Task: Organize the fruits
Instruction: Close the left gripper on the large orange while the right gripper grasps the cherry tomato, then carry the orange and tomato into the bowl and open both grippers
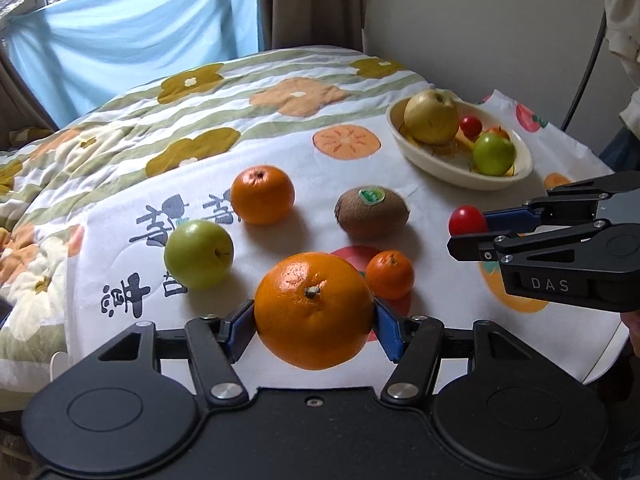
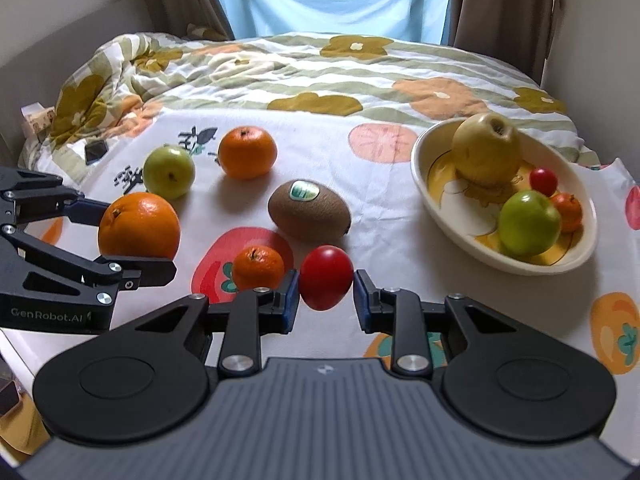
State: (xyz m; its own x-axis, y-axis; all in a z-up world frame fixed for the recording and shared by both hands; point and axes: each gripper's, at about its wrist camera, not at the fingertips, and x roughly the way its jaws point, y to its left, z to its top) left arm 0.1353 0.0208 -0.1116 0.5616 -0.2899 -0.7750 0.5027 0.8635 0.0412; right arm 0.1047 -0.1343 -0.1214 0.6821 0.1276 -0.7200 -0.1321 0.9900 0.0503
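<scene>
Right hand-held gripper, lower centre of the right wrist view: the blue pads bracket a red tomato. The left pad appears to touch it, while a thin gap seems to remain at the right pad, so a firm grip cannot be confirmed. The tomato's long axis runs roughly upright in the frame, across the line between the pads.

From this gripper the cream bowl lies to the upper right of the frame. It already holds a yellow apple, a green apple, a small red tomato and a small mandarin. Free floor shows on the bowl's left side.

Left hand-held gripper, lower centre of the left wrist view: opened wide around a large orange, both pads meeting its flanks. The bowl sits in the upper right, well apart.

Loose fruit on the printed cloth covering the bed, between grippers and bowl: kiwi, small mandarin, medium orange, green apple.

Judgement: the right gripper is nearer the bowl, with no loose fruit in its line, so the tomato probably goes first.
</scene>
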